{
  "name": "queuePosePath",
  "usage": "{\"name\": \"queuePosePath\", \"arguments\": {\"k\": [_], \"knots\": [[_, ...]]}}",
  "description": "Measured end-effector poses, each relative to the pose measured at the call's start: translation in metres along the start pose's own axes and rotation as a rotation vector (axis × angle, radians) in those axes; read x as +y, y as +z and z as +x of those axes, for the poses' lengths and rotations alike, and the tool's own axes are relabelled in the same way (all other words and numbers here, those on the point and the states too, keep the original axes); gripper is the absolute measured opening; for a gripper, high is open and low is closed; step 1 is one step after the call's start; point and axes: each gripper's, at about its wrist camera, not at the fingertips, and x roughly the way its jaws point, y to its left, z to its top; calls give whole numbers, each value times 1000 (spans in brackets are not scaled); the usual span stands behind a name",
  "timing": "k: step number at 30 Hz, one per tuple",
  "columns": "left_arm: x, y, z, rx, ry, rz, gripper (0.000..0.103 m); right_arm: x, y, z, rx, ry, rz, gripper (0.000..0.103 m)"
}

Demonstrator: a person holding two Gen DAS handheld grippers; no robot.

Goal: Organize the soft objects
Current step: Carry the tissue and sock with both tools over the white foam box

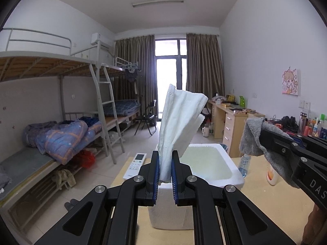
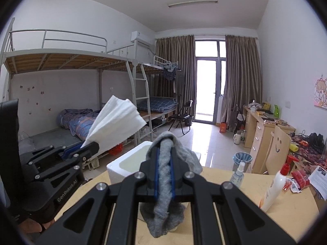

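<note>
My left gripper (image 1: 165, 159) is shut on a white paper towel (image 1: 179, 118) that stands up from between the blue pads, above the near edge of a white foam box (image 1: 233, 175). In the right wrist view the same towel (image 2: 118, 128) fans out from the left gripper (image 2: 90, 146) at the left. My right gripper (image 2: 164, 161) is shut on a grey cloth (image 2: 163, 210), which drapes over the fingers and hangs below them. From the left wrist view the grey cloth (image 1: 251, 136) shows at the right, hanging over the right gripper's arm. The foam box (image 2: 122, 167) lies just beyond both grippers.
On the wooden table (image 1: 265, 204) are a white remote (image 1: 134, 165), a small spray bottle (image 2: 238, 175), a white lotion bottle with a red cap (image 2: 274, 185) and red packets (image 2: 298, 180). Bunk beds line the left wall and a cluttered desk (image 2: 263, 122) the right.
</note>
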Motion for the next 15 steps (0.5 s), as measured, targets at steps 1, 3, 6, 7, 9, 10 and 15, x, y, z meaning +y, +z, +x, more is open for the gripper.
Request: {"name": "queuePosePath", "arguments": {"k": [1,3,6,7,9,10,15], "knots": [[0,1,4,4,-1,1,12,0,1,3,5,4,0,12],[-1,2,11,8,1,4,12,1,3,9,2,1,-8,12],[1,5,19,15,-3,10,12,0,4,17,-8,-3,-22,12],[1,6,23,18,-5,10,12,0,4,21,-8,-1,-26,12],[0,8,30,25,-3,16,12,-1,4,29,6,-3,-36,12],[0,9,34,25,-4,18,12,-1,3,32,9,-6,-39,12],[-1,9,51,46,-7,22,12,-2,4,45,19,-6,-41,12]]}}
